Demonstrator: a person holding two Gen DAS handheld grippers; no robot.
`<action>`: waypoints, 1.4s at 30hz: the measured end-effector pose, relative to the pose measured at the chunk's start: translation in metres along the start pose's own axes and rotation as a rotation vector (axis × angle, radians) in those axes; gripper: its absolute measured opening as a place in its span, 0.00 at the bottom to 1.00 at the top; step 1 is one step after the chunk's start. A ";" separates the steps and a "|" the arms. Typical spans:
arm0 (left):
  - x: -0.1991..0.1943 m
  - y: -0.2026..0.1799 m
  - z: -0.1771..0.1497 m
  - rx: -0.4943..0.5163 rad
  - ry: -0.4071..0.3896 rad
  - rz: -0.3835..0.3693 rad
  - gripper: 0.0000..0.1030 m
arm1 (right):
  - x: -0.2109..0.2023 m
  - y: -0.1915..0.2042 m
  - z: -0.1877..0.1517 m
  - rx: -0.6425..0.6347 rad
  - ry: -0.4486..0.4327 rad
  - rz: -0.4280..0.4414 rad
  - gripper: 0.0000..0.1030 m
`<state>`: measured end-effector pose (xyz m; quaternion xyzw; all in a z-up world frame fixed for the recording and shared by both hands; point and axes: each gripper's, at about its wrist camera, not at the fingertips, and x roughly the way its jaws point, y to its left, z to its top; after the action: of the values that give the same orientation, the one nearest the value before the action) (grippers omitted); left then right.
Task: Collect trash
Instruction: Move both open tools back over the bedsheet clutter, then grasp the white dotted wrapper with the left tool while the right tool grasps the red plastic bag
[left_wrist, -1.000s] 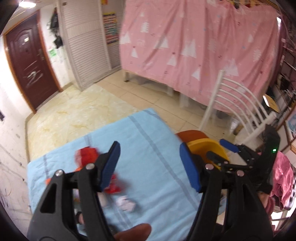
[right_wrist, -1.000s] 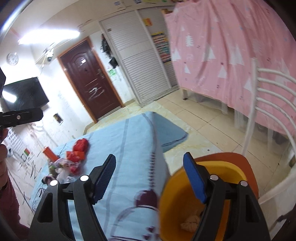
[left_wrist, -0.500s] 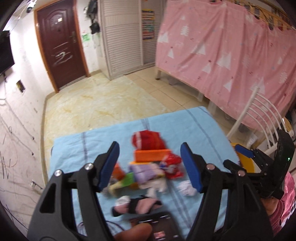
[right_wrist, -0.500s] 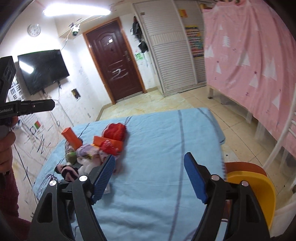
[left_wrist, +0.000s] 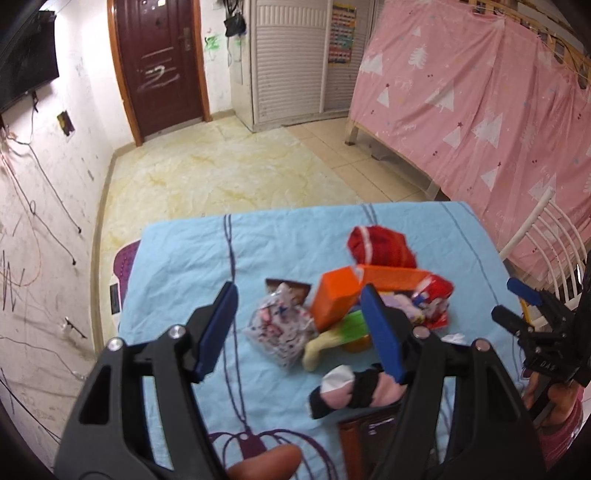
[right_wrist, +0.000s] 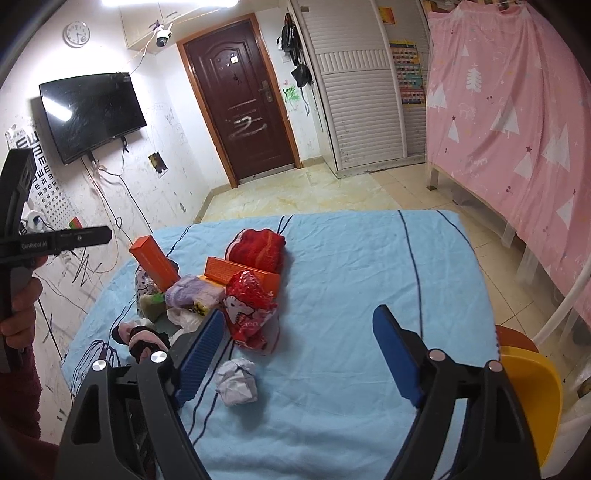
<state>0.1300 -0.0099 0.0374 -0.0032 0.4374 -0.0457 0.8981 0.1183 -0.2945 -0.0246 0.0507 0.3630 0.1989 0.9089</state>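
1. Two hand-held grippers hang above a worktop (right_wrist: 351, 258) covered with a light blue cloth; a heap of trash lies on it.
2. In the left wrist view, the left gripper (left_wrist: 299, 325) fills the lower half of the frame, its jaws apart and holding nothing.
3. Between its blue pads, lower down on the cloth, sit a printed plastic bag (left_wrist: 280, 328) and an orange box (left_wrist: 334, 299).
4. A red cloth bundle (left_wrist: 382, 247) lies above them, towards the upper right of the heap.
5. A black and pink sock (left_wrist: 351, 391) lies just below the right pad, at lower centre.
6. In the right wrist view, the right gripper (right_wrist: 299, 354) is at the bottom of the frame; its jaws have just been opening, stand wide, and grip nothing.
7. A crumpled white paper ball (right_wrist: 238, 382) lies on the cloth just beside its left pad, inside the gap.
8. A red snack wrapper (right_wrist: 249, 308) lies just above that pad.
9. A yellow bin (right_wrist: 532, 402) shows at the lower right edge, beside the worktop.
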 end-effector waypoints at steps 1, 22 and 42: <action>0.002 0.004 -0.002 -0.004 0.005 0.000 0.64 | 0.002 0.002 0.001 -0.004 0.004 0.000 0.74; 0.092 0.033 -0.024 -0.031 0.176 -0.085 0.64 | 0.067 0.034 0.016 -0.045 0.129 0.020 0.74; 0.070 0.033 -0.037 0.013 0.143 -0.049 0.21 | 0.062 0.036 0.015 -0.044 0.095 0.010 0.25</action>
<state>0.1463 0.0185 -0.0416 -0.0051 0.4999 -0.0705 0.8632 0.1575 -0.2360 -0.0449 0.0230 0.4012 0.2137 0.8904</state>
